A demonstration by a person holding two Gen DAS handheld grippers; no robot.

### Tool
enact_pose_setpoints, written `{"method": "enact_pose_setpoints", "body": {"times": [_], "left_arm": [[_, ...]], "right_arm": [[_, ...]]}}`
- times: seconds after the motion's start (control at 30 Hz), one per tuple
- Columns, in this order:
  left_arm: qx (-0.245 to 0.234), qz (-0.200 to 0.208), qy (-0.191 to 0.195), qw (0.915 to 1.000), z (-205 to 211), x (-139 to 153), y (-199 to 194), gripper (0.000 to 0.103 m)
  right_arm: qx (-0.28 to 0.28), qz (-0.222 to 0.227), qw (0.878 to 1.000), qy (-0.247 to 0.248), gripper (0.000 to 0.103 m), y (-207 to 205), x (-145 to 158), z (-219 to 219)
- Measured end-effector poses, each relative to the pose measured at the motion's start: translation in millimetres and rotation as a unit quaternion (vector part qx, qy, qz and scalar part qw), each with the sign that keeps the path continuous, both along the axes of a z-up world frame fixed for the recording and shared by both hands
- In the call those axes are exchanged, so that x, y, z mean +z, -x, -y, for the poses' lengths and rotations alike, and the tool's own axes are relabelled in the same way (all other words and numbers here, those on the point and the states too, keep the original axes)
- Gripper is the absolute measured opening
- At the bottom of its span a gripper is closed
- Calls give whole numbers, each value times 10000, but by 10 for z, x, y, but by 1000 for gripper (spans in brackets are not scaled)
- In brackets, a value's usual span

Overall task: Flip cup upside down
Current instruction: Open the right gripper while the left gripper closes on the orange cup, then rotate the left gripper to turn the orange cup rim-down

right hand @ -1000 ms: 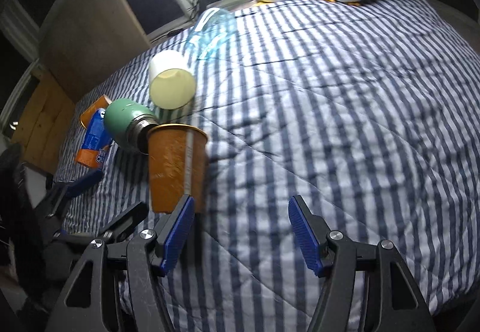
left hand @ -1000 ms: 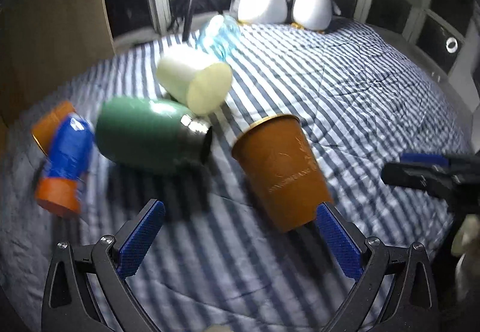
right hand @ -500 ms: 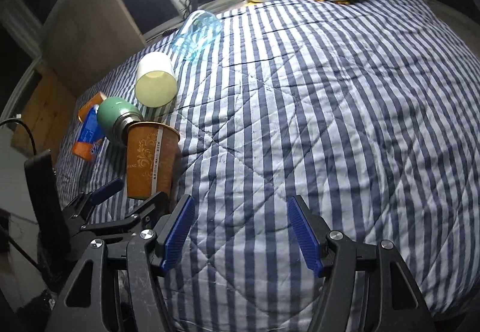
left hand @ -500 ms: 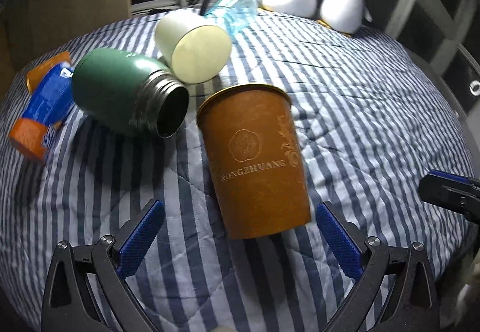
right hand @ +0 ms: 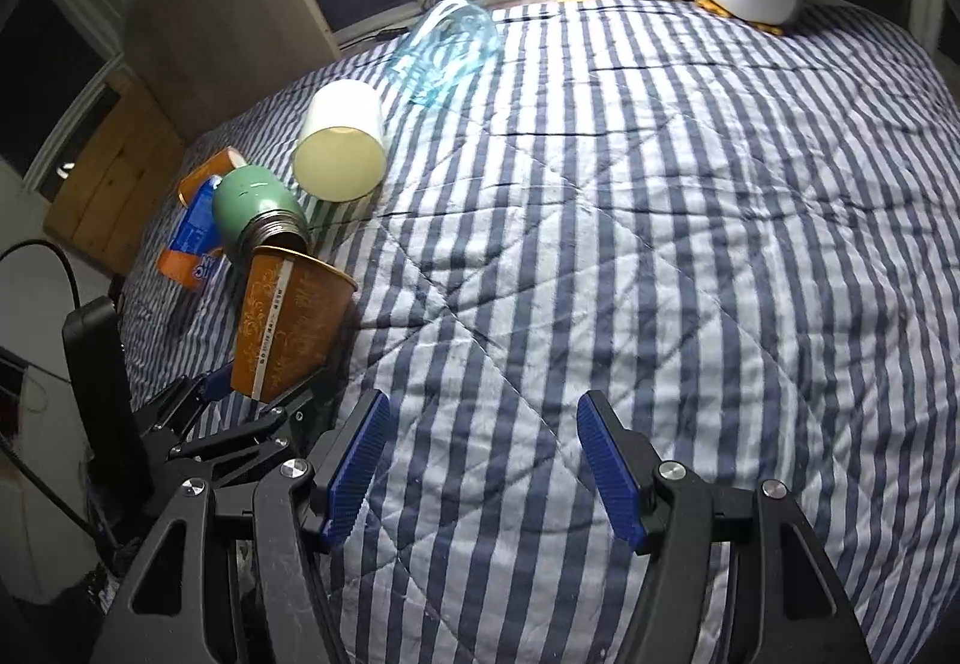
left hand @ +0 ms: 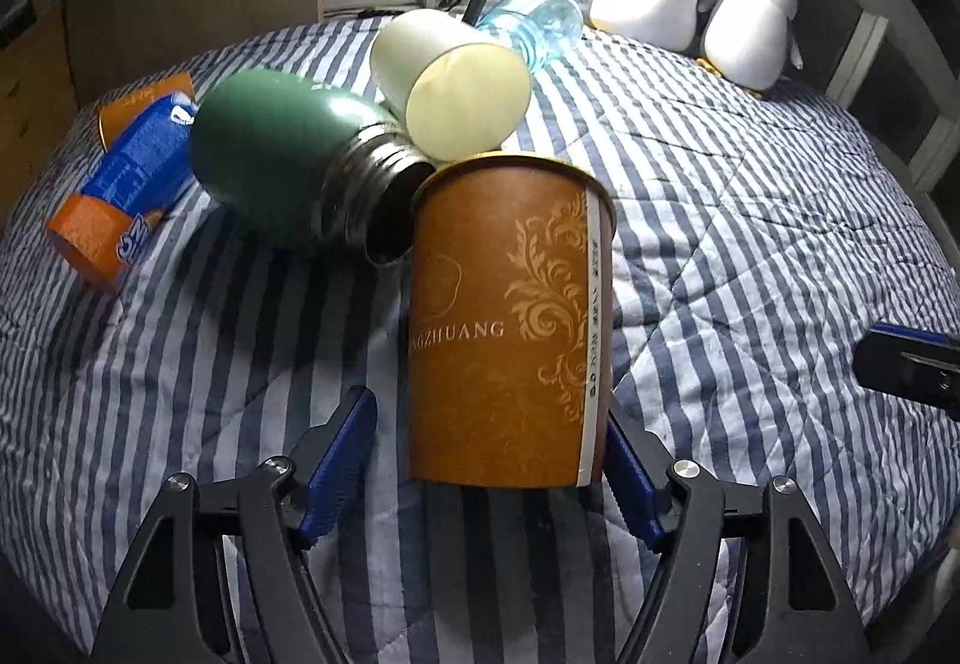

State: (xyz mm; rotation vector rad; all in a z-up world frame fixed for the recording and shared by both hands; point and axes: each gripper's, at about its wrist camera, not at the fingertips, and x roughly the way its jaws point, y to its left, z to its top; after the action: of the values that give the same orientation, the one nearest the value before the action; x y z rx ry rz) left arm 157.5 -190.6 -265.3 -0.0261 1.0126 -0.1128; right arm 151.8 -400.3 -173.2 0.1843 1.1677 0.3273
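Both left gripper (left hand: 489, 445) jaws flank brown cup (left hand: 510, 322); right gripper (right hand: 483, 463) agape

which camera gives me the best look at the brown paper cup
The left wrist view. The brown paper cup fills the centre there, upright, rim up, its lettering readable between the left gripper fingers. In the right wrist view it is small at the left edge, showing only its seam side.
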Motion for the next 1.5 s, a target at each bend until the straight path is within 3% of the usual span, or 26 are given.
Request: {"method": "enact_pose_setpoints", "body": {"times": [0.13, 0.43, 0.67, 0.83, 0.9, 1.0, 1.2, 1.37, 1.5], "left_arm": [[-68, 5, -80, 9999, 24, 34, -24, 61], [-226, 12, -206, 9995, 46, 114, -25, 61], [-703, -377, -356, 9962, 89, 354, -102, 61], [-1203, -1053, -389, 9864, 180, 447, -229, 61], [-1472, -1239, -589, 9796, 276, 469, -244, 61], [-1889, -1569, -882, 9653, 418, 473, -305, 61], [-2266, -2318, -1032, 9404, 617, 375, -596, 61], [-2464, -2342, -1205, 9327, 787, 425, -821, 62], [-2463, -2232, -1244, 9349, 899, 436, -973, 62]], "right_arm": [[77, 30, 9999, -109, 61, -63, 10, -26], [84, 10, 9997, -240, 61, -184, -8, 39], [130, 15, 9994, -321, 61, -204, 17, 86], [51, 12, 9990, -442, 61, -194, 60, 168], [38, 16, 9990, -447, 61, -182, 78, 203], [-28, 19, 9990, -452, 61, -171, 101, 263], [-232, 58, 9984, -507, 61, -128, 195, 442], [-331, 76, 9982, -486, 61, -74, 241, 546], [-430, 79, 9980, -464, 61, -69, 244, 597]]}}
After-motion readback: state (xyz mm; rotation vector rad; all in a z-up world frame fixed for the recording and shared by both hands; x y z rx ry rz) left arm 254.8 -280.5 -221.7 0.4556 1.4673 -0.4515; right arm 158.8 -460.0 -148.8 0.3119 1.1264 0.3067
